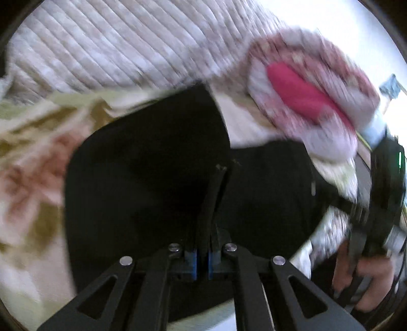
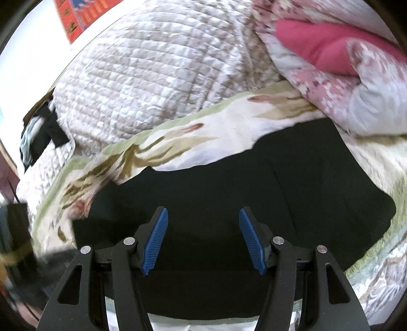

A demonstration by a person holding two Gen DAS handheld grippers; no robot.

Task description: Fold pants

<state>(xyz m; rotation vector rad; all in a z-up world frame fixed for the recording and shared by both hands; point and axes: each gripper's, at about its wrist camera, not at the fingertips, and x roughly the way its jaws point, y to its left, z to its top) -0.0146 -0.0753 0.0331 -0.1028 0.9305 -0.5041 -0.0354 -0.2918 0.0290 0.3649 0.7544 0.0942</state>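
The black pants (image 1: 152, 163) lie on a floral bedsheet (image 1: 33, 157). My left gripper (image 1: 203, 257) is shut on a fold of the pants, and the fabric rises between its blue pads. The other gripper device, held in a hand, shows at the right edge of the left wrist view (image 1: 381, 203). In the right wrist view the pants (image 2: 229, 178) spread flat below my right gripper (image 2: 203, 229), which is open and empty just above the cloth. Its blue pads (image 2: 156, 242) stand wide apart.
A quilted cream bedspread (image 2: 142, 81) lies beyond the pants. A floral pillow with a pink item (image 2: 320, 45) on it sits at the far right. A red poster (image 2: 81, 17) hangs on the wall. The pillow also shows in the left wrist view (image 1: 305, 96).
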